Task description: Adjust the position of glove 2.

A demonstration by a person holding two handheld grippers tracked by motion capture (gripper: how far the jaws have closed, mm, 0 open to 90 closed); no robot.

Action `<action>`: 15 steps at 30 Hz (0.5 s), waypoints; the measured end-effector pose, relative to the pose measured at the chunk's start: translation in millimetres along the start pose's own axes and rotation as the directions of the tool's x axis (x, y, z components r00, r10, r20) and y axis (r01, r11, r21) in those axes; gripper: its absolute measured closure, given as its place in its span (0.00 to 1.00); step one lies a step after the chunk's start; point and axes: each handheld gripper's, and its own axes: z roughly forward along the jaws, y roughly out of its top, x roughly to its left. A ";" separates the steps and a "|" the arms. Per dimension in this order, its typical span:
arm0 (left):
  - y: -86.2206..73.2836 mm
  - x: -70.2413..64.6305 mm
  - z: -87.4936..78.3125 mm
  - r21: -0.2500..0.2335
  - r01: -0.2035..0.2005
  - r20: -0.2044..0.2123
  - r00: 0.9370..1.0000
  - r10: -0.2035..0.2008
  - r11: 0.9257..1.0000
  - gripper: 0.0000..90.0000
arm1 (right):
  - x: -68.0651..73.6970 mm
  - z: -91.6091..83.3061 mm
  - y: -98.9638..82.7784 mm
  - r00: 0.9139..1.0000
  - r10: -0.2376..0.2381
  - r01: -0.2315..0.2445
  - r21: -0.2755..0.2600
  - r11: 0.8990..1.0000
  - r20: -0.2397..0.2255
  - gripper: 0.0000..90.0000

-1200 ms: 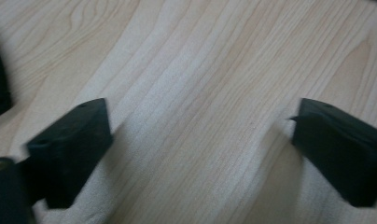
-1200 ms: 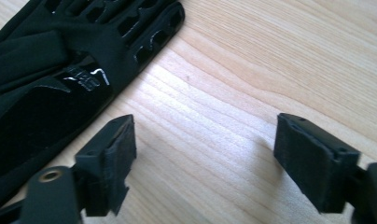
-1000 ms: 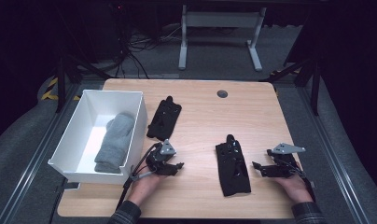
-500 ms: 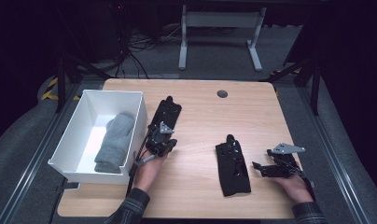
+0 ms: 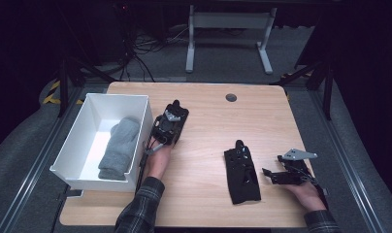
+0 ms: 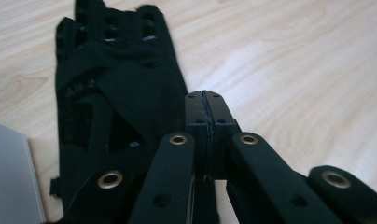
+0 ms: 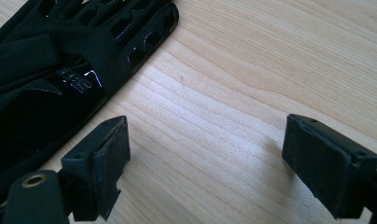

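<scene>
A black glove [image 5: 180, 108] lies flat on the wooden table beside the white box; in the left gripper view this glove [image 6: 112, 84] stretches away with its fingers at the far end. My left gripper [image 5: 172, 115] hovers low over it, and its jaws [image 6: 203, 107] are pressed together at the glove's right edge with no fabric visible between the pads. A second black glove [image 5: 241, 174] lies at the front right. My right gripper [image 5: 272, 166] rests just right of it, open [image 7: 205, 149], with bare wood between its pads and that glove [image 7: 46, 70] to the left.
A white box [image 5: 141, 131] stands at the table's left edge with a grey mitten [image 5: 119, 148] inside. A dark round grommet [image 5: 231, 97] sits near the table's far edge. Beyond the table stands a metal frame [image 5: 228, 29] on the floor.
My left hand has moved forward from the bare table onto the left black glove, and its jaws have shut. The right hand and both gloves have kept still.
</scene>
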 end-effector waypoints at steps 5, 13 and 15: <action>3.5 6.5 13.2 0.024 0.008 -0.028 1.000 -0.008 1.000 1.00 | 0.0 0.0 0.0 1.000 0.000 0.000 0.000 1.000 0.000 0.17; -2.6 5.6 27.4 0.067 0.015 0.008 1.000 -0.015 0.998 1.00 | 0.0 0.0 0.0 1.000 0.000 0.000 0.000 1.000 0.000 0.17; -3.3 2.9 26.7 0.066 0.009 0.034 0.999 -0.012 0.998 1.00 | 0.0 0.0 0.0 1.000 0.000 0.000 0.000 1.000 0.000 0.17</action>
